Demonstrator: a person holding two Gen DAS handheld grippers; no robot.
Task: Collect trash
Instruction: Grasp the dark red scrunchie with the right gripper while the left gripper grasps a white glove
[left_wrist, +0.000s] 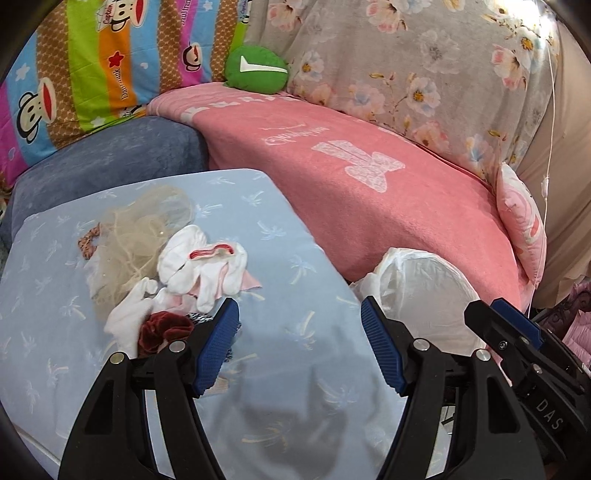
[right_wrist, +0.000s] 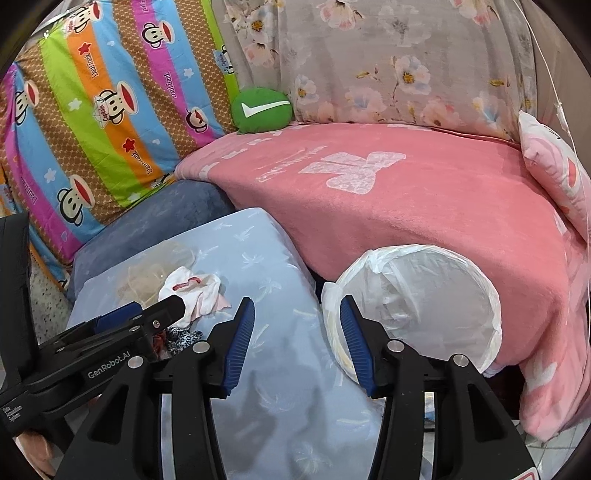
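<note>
Nearest the cameras, the left hand-held gripper (left_wrist: 299, 347) hangs with its jaws spread wide and nothing between them, above the pale blue cushion (left_wrist: 280, 258). The right hand-held gripper (right_wrist: 297, 345) is likewise open and empty, positioned over the edge of the same cushion, just beside the bin.

The trash pile (left_wrist: 177, 273) lies on the cushion, ahead and to the left of the left hand-held gripper. Its near edge, a dark red fabric scrap (left_wrist: 162, 330), sits just beside the left fingertip. Beyond it lie crumpled white cloth pieces (left_wrist: 201, 264), then a tangle of beige netting (left_wrist: 144, 236) at the far side. The pile's long axis runs diagonally, from near-centre toward far-left.

The white-lined bin (right_wrist: 424, 302) stands to the right of the cushion, against the pink blanket (right_wrist: 406, 206), mouth open toward the cameras. It lies directly ahead-right of the right hand-held gripper.

Judgement: the left hand-held gripper is nearer the pile and the right one nearer the bin. The coming grasp calls for a short advance leftward and forward by the left unit.

Farther back: a green round cushion (left_wrist: 256, 68) and a striped pillow (left_wrist: 92, 74).
</note>
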